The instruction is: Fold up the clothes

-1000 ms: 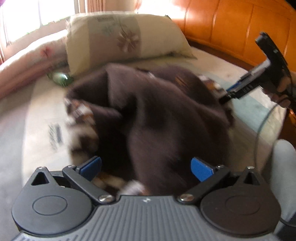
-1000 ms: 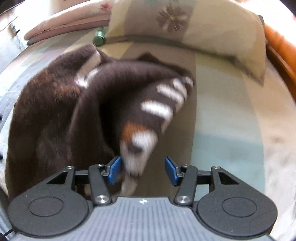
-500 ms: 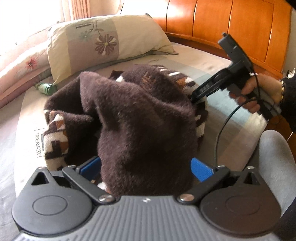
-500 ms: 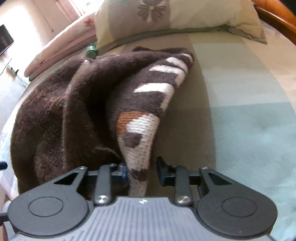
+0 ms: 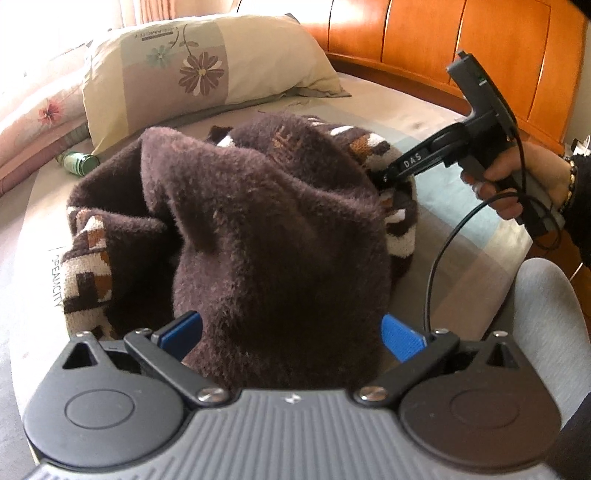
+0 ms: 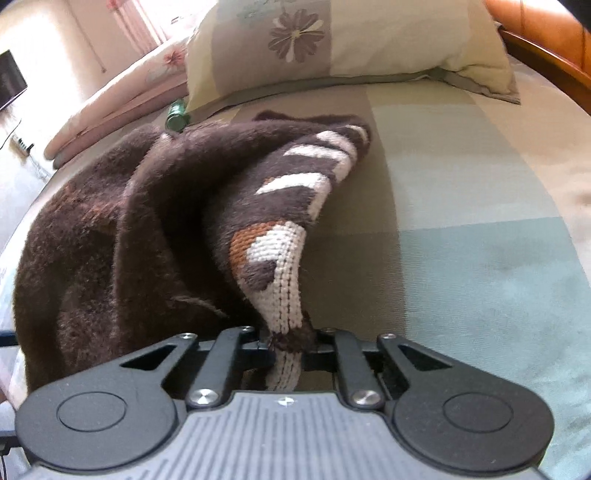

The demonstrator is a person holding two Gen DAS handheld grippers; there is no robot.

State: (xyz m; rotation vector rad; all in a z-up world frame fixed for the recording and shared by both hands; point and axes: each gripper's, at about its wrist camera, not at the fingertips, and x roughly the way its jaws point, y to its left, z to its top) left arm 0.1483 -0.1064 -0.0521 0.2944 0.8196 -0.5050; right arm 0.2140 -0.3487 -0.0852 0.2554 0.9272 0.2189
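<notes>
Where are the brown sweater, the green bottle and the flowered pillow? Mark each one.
brown sweater [image 5: 280, 236]: left wrist view, fuzzy brown middle.
green bottle [image 5: 79, 163]: left wrist view, its side, lying by the pillow.
flowered pillow [image 6: 295, 33]: right wrist view, on the printed flower.

Strong daylight enters from the upper left in both views, washing the far bedding to white glare. The orange headboard [image 5: 424, 48] glows warmly. Both frames are sharp, with slight softness at the right edge of the right wrist view. Fisheye distortion bends the bed [image 6: 480, 258] edges into curves.
</notes>
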